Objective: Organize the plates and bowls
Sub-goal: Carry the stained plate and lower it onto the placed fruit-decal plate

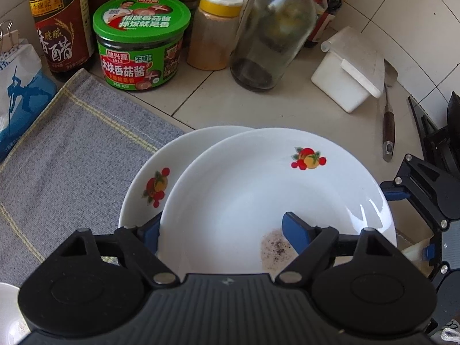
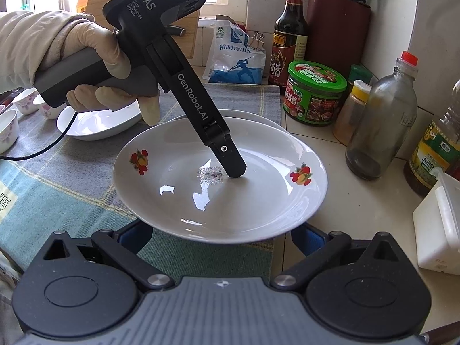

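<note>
- The tiled counter [image 1: 230,106] carries everything, with bottles and jars lined up along its wall.
- A grey-blue checked cloth [image 1: 72,143] covers its left part.
- The top plate [image 1: 258,178], white with fruit prints, lies tilted on a matching lower plate [image 1: 149,172]. Both sit at the cloth's edge, partly on bare tile.
- The left tongs [image 1: 222,227], held by a gloved hand [image 2: 109,66], straddle the top plate's near rim. One finger sits under the rim and the other rests inside the plate. Whether they pinch it I cannot tell.
- The right tongs [image 2: 221,237] stand wide apart, holding nothing, their tips hidden beneath the top plate's near edge.
- A green-lidded jar [image 1: 138,43] and a clear glass bottle [image 1: 273,37] stand behind the plates.
- A patch of dark specks [image 1: 276,250] marks the plate's bottom, just beside the inner finger.
</note>
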`<state>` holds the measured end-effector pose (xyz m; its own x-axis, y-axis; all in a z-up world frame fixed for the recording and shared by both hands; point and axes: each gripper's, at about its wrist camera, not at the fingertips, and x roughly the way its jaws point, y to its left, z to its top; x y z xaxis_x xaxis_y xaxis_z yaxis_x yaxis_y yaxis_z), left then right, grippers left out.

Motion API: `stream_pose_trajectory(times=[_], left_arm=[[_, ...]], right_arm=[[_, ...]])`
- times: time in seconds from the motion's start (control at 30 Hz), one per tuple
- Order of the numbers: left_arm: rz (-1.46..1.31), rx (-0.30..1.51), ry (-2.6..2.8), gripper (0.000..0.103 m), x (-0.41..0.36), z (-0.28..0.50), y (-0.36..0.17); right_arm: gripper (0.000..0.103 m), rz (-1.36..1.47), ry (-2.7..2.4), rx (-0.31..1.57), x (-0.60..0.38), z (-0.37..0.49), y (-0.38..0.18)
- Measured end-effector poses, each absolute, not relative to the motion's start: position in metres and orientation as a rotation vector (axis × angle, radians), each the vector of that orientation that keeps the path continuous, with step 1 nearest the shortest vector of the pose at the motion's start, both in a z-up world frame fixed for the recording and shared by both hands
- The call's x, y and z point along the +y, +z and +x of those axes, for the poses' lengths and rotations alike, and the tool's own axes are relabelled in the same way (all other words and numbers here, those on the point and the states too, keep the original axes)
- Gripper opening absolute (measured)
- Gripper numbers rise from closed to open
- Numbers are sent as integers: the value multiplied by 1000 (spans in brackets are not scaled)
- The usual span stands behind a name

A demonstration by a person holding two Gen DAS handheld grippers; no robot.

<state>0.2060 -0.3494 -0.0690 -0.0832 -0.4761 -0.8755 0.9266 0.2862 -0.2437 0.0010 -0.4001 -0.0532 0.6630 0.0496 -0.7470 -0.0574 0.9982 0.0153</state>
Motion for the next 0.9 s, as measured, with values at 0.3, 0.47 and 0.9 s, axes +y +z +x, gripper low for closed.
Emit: stream_pose_trajectory(times=[0.3,0.47,0.9], left_arm=[[592,1093,-1255,88,-357,204,-67],[623,1101,-1245,88,-360,203,-66],[665,1118,-1203,89,-359,202,-65]], right_arm=[[103,-9,69,842,-400,0,-52],[103,2,73,832,-401,-1,-52],[103,8,97,798,-401,-6,-50]])
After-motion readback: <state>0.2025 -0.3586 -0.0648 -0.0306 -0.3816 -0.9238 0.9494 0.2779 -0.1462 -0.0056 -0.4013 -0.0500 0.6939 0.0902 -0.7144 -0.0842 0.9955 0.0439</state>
